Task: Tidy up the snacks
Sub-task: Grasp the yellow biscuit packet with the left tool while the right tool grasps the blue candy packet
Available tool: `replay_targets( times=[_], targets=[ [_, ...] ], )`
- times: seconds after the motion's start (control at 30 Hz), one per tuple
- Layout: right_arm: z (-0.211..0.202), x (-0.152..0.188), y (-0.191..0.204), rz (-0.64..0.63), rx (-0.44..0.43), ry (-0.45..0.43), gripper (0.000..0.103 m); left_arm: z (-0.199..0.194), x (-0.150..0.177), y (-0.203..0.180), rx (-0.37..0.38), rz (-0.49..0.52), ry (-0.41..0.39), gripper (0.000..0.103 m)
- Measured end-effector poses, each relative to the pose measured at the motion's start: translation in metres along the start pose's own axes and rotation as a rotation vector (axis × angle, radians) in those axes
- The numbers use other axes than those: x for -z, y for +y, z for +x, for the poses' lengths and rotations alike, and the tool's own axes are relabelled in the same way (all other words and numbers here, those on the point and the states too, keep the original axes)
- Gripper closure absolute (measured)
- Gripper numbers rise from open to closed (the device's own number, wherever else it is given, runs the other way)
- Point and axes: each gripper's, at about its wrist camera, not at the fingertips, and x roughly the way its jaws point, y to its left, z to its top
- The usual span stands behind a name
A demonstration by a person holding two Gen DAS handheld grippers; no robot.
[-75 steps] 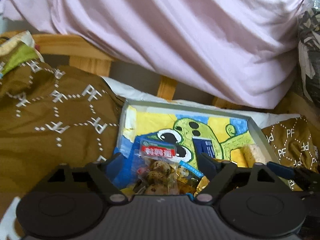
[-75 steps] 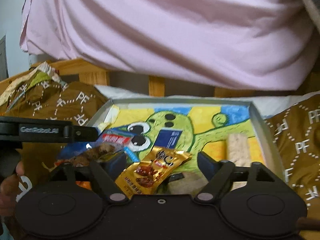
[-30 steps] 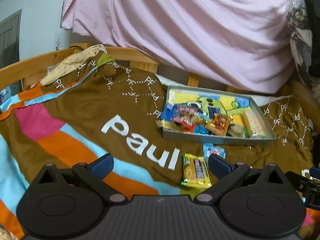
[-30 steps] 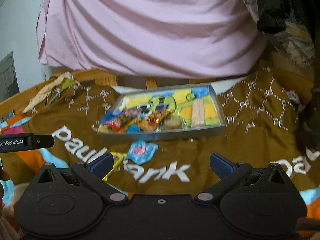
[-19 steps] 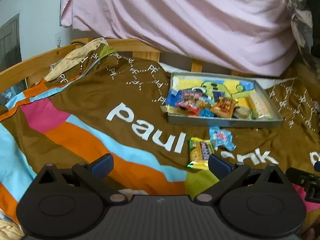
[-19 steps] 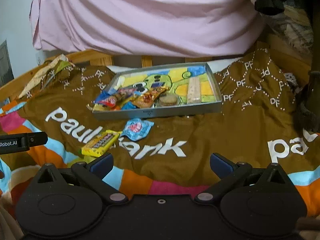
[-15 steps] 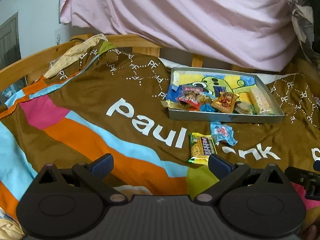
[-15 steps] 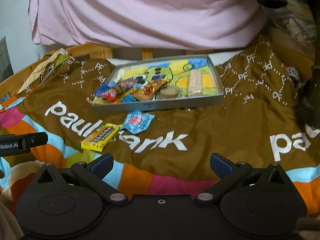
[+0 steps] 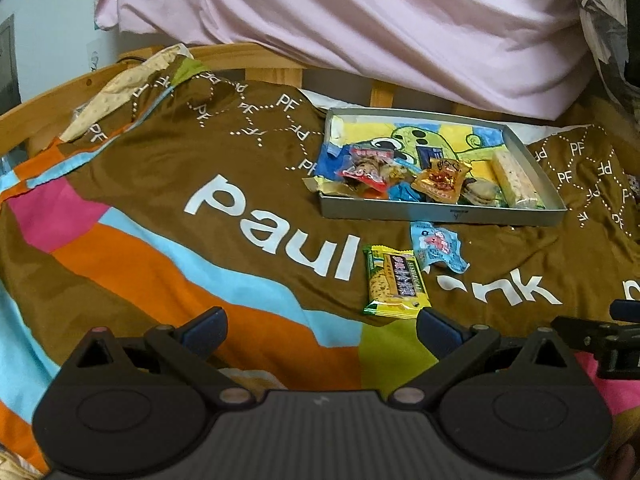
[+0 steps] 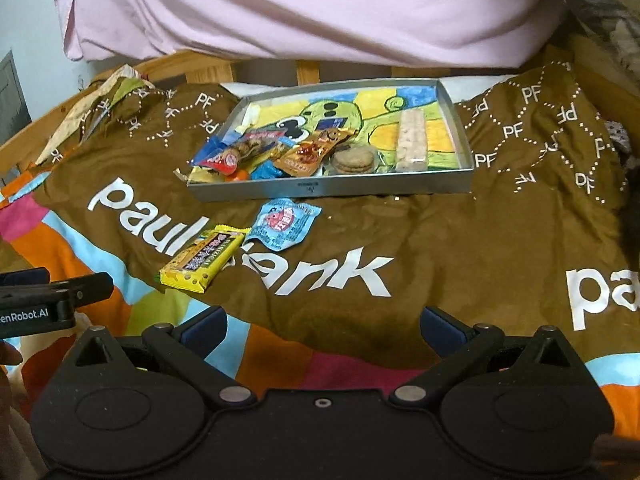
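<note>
Snacks are mostly gathered already: the metal tray on the bed's brown blanket holds a heap of wrapped packets at its left end, with a round biscuit and a pale cereal bar further right. Two pieces lie outside it on the blanket, just in front of its near wall: a yellow wafer packet and a light-blue packet, the two touching or nearly so at their corners. Judging by that, the step in hand is the fetching of these last strays, and neither is yet gripped. The left claw hovers low over the blanket with its fingers wide apart and nothing between them; the yellow wafer packet lies just ahead, close to its right fingertip, and the light-blue packet sits a little beyond, nearer the tray. The right claw is likewise spread and empty, held further back, with both packets ahead and to its left. The next move probably calls for the left claw to shift slightly right, centre on the yellow packet, drop to the blanket and pinch across its narrow width; the soft, creased cloth may bunch between the fingers, so a shallow bite on the wrapper seems wise.
</note>
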Motion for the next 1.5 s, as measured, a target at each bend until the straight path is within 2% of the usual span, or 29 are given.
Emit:
replay_targets(
  times=[0.23, 0.47, 0.7, 0.83, 0.93, 1.1, 1.23, 1.43, 1.5],
  targets=[
    [0.013, -0.009, 0.003, -0.053, 0.020, 0.010, 0.001, 0.019, -0.008, 0.000, 0.036, -0.015, 0.033, 0.000],
    [0.026, -0.022, 0.000, -0.097, 0.022, 0.011, 0.001, 0.040, -0.015, -0.011, 0.078, 0.043, 0.063, 0.000],
    [0.047, -0.055, -0.022, -0.055, -0.042, 0.004, 0.001, 0.059, -0.016, -0.020, 0.134, 0.081, 0.098, 0.000],
    [0.075, -0.071, -0.032, 0.018, -0.129, 0.016, 0.001, 0.070, -0.017, -0.029, 0.158, 0.127, 0.109, 0.000],
    [0.096, -0.078, -0.031, 0.056, -0.186, 0.036, 0.001, 0.078, -0.020, -0.035, 0.164, 0.162, 0.102, 0.001],
    [0.127, -0.087, -0.019, 0.070, -0.226, 0.065, 0.001, 0.092, -0.023, -0.039, 0.158, 0.183, 0.109, 0.001],
    [0.146, -0.092, -0.008, 0.055, -0.241, 0.084, 0.001, 0.099, -0.025, -0.035, 0.179, 0.167, 0.126, 0.007],
    [0.171, -0.090, 0.005, 0.042, -0.236, 0.139, 0.008, 0.103, -0.023, -0.036, 0.214, 0.184, 0.130, 0.026],
    [0.176, -0.089, 0.008, 0.033, -0.232, 0.145, 0.011, 0.103, -0.023, -0.037, 0.228, 0.188, 0.127, 0.035]
  ],
)
